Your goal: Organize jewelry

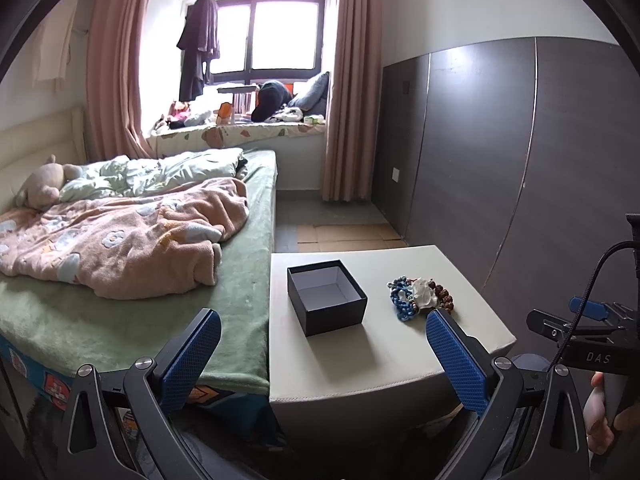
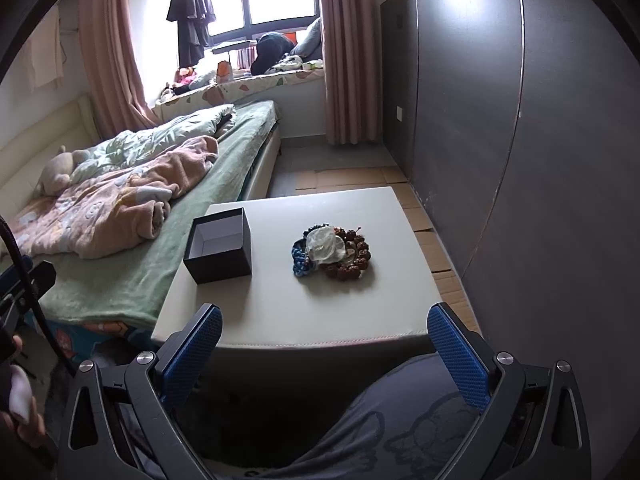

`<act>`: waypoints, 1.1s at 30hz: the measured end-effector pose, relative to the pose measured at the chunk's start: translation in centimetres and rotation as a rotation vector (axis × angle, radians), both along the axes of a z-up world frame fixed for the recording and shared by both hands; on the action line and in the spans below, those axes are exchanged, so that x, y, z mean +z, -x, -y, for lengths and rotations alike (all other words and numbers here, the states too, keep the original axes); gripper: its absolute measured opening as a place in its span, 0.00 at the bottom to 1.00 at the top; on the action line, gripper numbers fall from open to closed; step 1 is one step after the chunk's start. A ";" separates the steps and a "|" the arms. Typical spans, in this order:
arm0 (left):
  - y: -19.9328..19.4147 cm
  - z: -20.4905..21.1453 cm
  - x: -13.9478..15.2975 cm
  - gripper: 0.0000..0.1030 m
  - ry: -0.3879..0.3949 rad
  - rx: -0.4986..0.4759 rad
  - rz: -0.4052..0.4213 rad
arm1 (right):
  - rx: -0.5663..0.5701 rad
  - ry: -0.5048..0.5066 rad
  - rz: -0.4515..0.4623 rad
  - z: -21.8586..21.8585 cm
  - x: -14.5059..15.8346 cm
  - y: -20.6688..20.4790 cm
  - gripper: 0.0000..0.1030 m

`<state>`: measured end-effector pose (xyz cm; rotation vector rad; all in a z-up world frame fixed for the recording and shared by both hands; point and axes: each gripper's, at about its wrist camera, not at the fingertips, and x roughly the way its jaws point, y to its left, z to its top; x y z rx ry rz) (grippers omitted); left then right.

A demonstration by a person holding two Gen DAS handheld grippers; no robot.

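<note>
Left gripper (image 1: 323, 354) nearest, jaws wide apart, nothing between them; it hangs over the near edge of the table (image 1: 472, 340), where the table meets the bed. Right gripper (image 2: 325, 346) likewise spread wide and empty, held short of the table's near edge (image 2: 280, 336), above a lap in grey cloth (image 2: 380, 420). In the left view the right gripper shows at the far right edge, a hand (image 1: 600, 416) on its handle.

On the table: a small black box (image 2: 219, 246), lid off, pale inside, nothing visible in it, toward the bed side. Well apart from it, to the right, a heap of jewelry (image 2: 331, 251) near the table's middle: blue bead strands on the left, brown bead bracelet on the right, a clear whitish piece on top. Strands overlap; count not readable.

Left of the table: a bed (image 1: 132, 320) with green sheet, pink blanket (image 1: 120, 236) rumpled on it, a plush toy (image 1: 42, 186) by the headboard.

Farther: pink curtains (image 1: 348, 80) framing a bright window (image 1: 276, 36), dark clothes (image 1: 200, 44) hung before it, clutter on the sill. Grey panelled wall (image 1: 500, 152) at right.
</note>
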<state>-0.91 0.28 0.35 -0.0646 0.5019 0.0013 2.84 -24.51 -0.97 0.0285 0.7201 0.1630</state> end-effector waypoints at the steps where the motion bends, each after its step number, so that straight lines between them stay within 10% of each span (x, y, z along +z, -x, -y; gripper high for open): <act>1: 0.0 0.0 0.0 0.99 0.000 -0.001 0.001 | -0.002 0.000 -0.001 0.1 0.0 0.0 1.00; 33: -5.9 1.8 -3.4 0.99 0.027 -0.052 -0.087 | -0.101 -0.036 -0.019 3.5 -2.9 -2.9 1.00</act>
